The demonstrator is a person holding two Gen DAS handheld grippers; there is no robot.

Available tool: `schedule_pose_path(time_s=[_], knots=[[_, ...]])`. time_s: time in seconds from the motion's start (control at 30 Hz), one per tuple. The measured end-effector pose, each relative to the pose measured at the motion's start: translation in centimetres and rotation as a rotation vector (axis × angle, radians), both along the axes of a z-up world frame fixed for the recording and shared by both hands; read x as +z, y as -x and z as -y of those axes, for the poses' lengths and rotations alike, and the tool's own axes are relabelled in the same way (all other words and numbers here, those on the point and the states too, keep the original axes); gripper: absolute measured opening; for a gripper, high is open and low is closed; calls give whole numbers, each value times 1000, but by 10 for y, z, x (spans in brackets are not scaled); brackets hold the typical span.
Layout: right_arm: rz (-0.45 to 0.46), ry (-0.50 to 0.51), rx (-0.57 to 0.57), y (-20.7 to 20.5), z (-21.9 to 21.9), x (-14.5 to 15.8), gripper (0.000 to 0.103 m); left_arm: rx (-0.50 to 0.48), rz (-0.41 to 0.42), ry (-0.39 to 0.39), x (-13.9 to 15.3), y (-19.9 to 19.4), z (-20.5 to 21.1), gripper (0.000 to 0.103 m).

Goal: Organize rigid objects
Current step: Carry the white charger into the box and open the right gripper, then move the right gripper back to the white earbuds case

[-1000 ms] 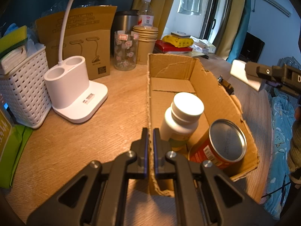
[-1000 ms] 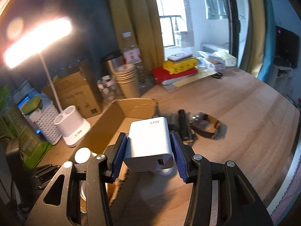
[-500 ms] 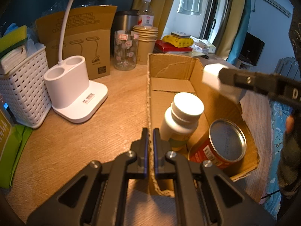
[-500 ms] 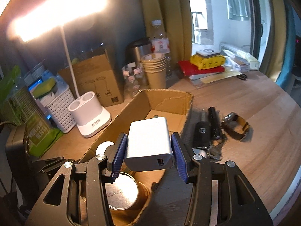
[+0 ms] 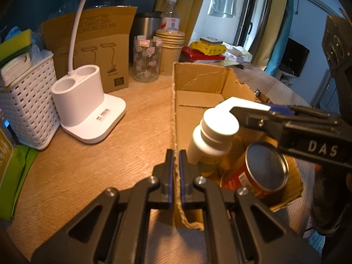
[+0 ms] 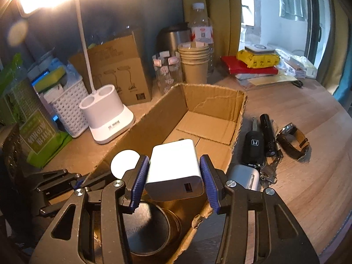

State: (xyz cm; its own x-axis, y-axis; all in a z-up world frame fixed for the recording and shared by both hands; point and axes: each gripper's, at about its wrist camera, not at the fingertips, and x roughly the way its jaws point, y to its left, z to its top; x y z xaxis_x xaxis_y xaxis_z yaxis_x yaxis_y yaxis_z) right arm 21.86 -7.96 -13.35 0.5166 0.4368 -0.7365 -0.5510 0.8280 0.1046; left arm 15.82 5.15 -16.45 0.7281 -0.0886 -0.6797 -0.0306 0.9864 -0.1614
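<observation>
Left wrist view: your left tool (image 5: pixel 175 173) is clenched on the cardboard box's (image 5: pixel 199 81) near wall, pill bottle (image 5: pixel 212 136) and tin can (image 5: pixel 259 171) inside. Right wrist view: your right tool (image 6: pixel 173 177) grasps the white charger (image 6: pixel 173 167) over the box's near end; car key (image 6: pixel 253 145) lies outside on the surface (image 6: pixel 308 176).
</observation>
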Motion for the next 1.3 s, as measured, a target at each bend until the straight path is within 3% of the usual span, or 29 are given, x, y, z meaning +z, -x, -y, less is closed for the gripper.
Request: schedule_pose_path(time_s=[0.37,0.67,1.1,1.3], knots=[[-30,20,1,-2,-1,-6,51,-2,3,-3,1,1,1,4],[7,18,-6,6,4,7,53,-3,4,-7,1,3,3,4],[68,16,-57,10,29,22,67,-3,5,-7,1,3,3,4],[88,16,-96,8,43,26,69,-4,5,-6,1,3,3,4]])
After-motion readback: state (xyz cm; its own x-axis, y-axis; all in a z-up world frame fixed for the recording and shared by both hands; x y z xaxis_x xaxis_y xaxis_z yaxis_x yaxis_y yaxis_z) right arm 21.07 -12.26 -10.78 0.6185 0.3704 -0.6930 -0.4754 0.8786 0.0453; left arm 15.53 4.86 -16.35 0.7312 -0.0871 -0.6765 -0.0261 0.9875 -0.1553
